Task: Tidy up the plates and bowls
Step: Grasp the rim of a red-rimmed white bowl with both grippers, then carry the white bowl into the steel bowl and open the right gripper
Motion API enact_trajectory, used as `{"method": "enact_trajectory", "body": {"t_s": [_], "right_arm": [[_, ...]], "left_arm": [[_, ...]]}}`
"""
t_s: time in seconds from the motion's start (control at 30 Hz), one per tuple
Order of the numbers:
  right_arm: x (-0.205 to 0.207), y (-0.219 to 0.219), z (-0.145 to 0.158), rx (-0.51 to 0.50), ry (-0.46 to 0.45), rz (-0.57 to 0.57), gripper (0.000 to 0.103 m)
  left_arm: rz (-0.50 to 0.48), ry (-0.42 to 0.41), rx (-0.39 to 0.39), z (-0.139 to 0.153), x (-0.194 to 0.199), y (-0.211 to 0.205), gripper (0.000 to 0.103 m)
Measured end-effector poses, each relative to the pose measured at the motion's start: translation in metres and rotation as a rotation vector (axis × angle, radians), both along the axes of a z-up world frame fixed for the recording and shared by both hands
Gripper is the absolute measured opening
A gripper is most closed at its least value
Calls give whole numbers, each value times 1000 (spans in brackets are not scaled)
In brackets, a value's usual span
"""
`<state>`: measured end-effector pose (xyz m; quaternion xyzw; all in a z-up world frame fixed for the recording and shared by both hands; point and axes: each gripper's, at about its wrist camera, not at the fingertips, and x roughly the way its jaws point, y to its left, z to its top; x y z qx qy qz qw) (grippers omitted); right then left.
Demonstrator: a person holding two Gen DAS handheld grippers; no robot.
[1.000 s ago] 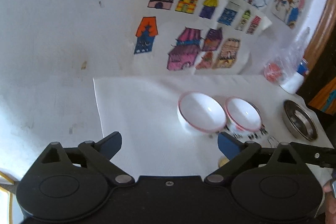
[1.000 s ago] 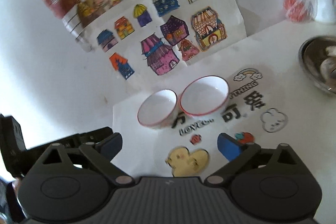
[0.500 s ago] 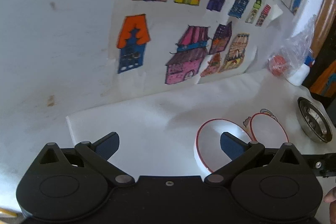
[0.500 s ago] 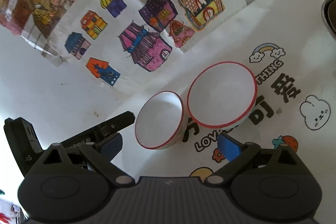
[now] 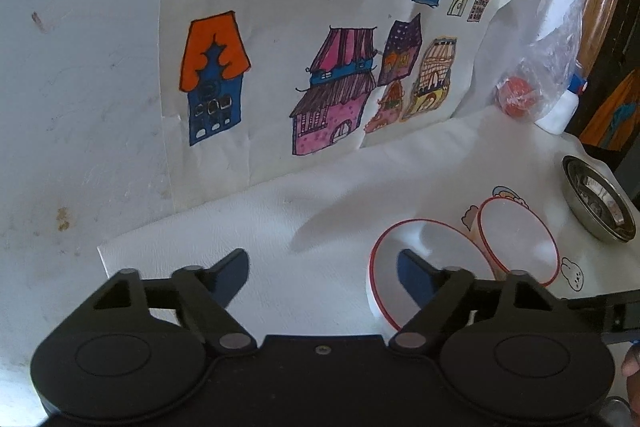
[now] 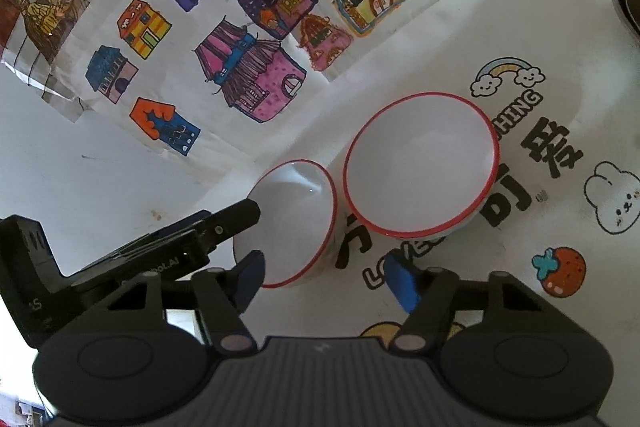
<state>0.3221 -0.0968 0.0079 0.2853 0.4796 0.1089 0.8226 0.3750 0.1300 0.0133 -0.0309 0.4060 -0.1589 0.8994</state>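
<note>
Both pairs of jaws stand apart, with nothing held between them. On the left gripper (image 5: 322, 265) the right-hand blue pad sits over the near part of the smaller bowl (image 5: 424, 259), while the other pad is out over bare cloth; whether the pad touches the bowl's wall cannot be told. The right gripper (image 6: 326, 277) hangs low over the same bowl's near side, with its left pad in front of the bowl's rim and its right pad over the printed lettering.

Largest of all is the bench (image 6: 568, 27), covered in a white cloth printed with black characters, a rainbow, a rabbit and a strawberry. Behind it a big sheet of hand-coloured house drawings (image 5: 304, 67) leans against the white wall (image 5: 72, 67), its lower edge meeting the cloth.

Next comes the larger bowl (image 6: 420, 167), white with a red rim, standing upright on the cloth over the lettering. The smaller bowl (image 6: 296, 223), of the same white with red rim, stands just beside it on its left, their rims close or touching. In the left wrist view the larger bowl (image 5: 516, 239) lies beyond and to the right of the smaller one.

A steel dish (image 5: 598, 199) rests near the right end of the bench, well apart from the two bowls. Farther back a clear plastic bag (image 5: 548, 67) holds something red, with a white bottle (image 5: 562, 107) just beside it.
</note>
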Motion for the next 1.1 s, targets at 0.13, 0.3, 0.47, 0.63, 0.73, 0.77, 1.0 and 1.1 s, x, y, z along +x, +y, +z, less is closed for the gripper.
{"method": "enact_trajectory", "body": {"t_s": [0.13, 0.3, 0.47, 0.63, 0.73, 0.77, 1.0, 1.1], "right_arm": [[3, 1, -1, -4, -18, -19, 58], [7, 1, -8, 22, 3, -21, 47], [9, -1, -13, 47, 5, -19, 32], [9, -2, -12, 77, 18, -16, 25], [5, -1, -9, 70, 15, -17, 25], [3, -2, -8, 84, 13, -17, 25], [-20, -10, 15, 117, -30, 6, 25], [-35, -16, 31, 115, -60, 23, 25]], "left_arm": [[-17, 18, -7, -2, 3, -3, 60], [-25, 61, -24, -7, 7, -8, 38], [-6, 92, -60, -10, 6, -10, 25], [8, 101, -42, -5, -1, -20, 7], [13, 100, -20, -3, -6, -24, 7], [20, 101, -24, -1, -8, -24, 7], [44, 62, -45, 27, -36, -22, 7], [41, 34, -48, 45, -53, -26, 8]]}}
